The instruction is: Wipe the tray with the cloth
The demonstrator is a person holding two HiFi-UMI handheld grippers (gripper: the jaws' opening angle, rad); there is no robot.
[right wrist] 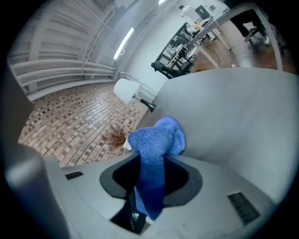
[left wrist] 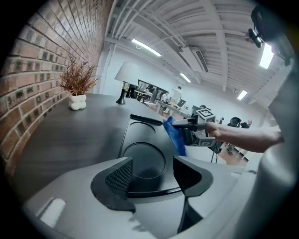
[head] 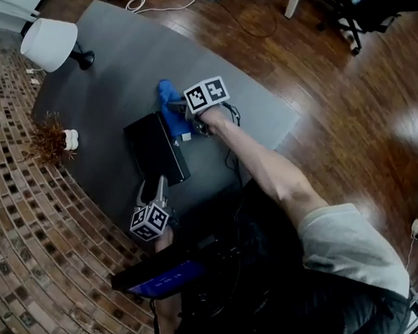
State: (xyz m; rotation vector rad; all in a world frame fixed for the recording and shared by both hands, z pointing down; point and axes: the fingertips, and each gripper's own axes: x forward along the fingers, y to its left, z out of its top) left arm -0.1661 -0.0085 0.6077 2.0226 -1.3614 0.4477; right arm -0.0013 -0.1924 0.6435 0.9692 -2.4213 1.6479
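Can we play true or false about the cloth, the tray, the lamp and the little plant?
1. The right hand-held gripper is holding the blue cloth. True.
2. The tray is white. False: it is black.
3. A white lamp stands on the grey table. True.
4. The little dried plant sits on the tray. False: it stands on the table by the brick wall, apart from the tray.
5. The left hand-held gripper is pinching the cloth. False: its jaws are apart, with no cloth between them.
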